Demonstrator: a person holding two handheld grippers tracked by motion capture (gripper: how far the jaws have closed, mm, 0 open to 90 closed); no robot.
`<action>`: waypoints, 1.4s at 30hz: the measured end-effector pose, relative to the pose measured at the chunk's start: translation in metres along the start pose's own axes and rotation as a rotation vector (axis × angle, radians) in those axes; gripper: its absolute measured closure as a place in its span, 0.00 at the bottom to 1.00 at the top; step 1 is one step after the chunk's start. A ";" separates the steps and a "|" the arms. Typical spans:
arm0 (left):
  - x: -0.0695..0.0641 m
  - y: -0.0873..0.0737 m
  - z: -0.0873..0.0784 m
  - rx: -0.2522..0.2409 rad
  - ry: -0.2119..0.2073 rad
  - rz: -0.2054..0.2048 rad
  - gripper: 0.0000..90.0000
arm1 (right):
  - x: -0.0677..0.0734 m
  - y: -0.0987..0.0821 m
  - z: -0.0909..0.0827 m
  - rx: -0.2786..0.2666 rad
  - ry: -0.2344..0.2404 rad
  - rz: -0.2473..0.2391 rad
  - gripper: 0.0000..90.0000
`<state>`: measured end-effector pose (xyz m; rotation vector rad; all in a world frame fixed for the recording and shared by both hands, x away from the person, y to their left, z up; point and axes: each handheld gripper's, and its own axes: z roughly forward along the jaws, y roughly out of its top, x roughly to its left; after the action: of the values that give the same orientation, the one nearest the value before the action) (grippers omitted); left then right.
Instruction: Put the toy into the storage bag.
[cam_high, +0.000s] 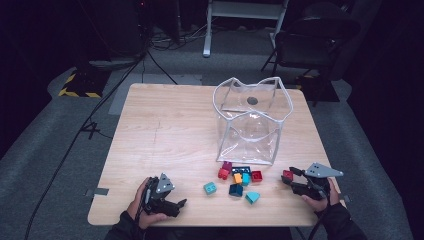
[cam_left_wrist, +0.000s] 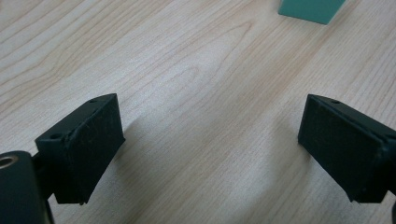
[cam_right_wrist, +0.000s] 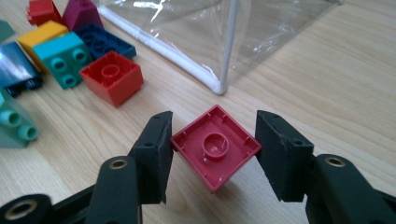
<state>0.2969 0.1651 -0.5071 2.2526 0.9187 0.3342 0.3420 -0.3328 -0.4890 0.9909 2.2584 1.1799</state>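
Note:
A dark red brick (cam_right_wrist: 215, 148) lies hollow side up between the pads of my right gripper (cam_right_wrist: 214, 135), which is shut on two of its opposite corners. From above, that gripper (cam_high: 290, 178) holds the brick (cam_high: 287, 174) near the table's right front, just right of a loose pile of bricks (cam_high: 239, 179). A clear plastic bag (cam_high: 250, 120) stands open behind the pile. My left gripper (cam_high: 181, 203) rests at the front left, open over bare wood. In the left gripper view its jaws (cam_left_wrist: 210, 121) stand wide apart with nothing between them, and a teal brick (cam_left_wrist: 309, 9) lies ahead.
The pile holds a red brick (cam_right_wrist: 111, 77), a teal one (cam_right_wrist: 63, 56), an orange one (cam_right_wrist: 43, 33) and a dark blue plate (cam_right_wrist: 103, 41). A teal wedge (cam_high: 252, 197) and a teal brick (cam_high: 210, 188) lie apart. The bag's white-edged corner (cam_right_wrist: 219, 86) is close ahead.

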 end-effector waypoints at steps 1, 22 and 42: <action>0.000 0.000 0.000 0.000 0.000 0.000 0.08 | 0.000 0.000 0.000 0.000 0.000 0.000 0.54; 0.000 0.000 0.000 0.000 0.003 0.001 0.08 | -0.012 0.036 -0.022 -0.129 -0.032 -0.011 0.54; 0.000 0.000 0.000 0.000 0.004 0.003 0.07 | -0.021 0.089 -0.050 -0.228 -0.074 -0.036 0.54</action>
<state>0.2972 0.1651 -0.5072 2.2539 0.9174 0.3400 0.3607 -0.3402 -0.3867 0.8869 2.0220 1.3278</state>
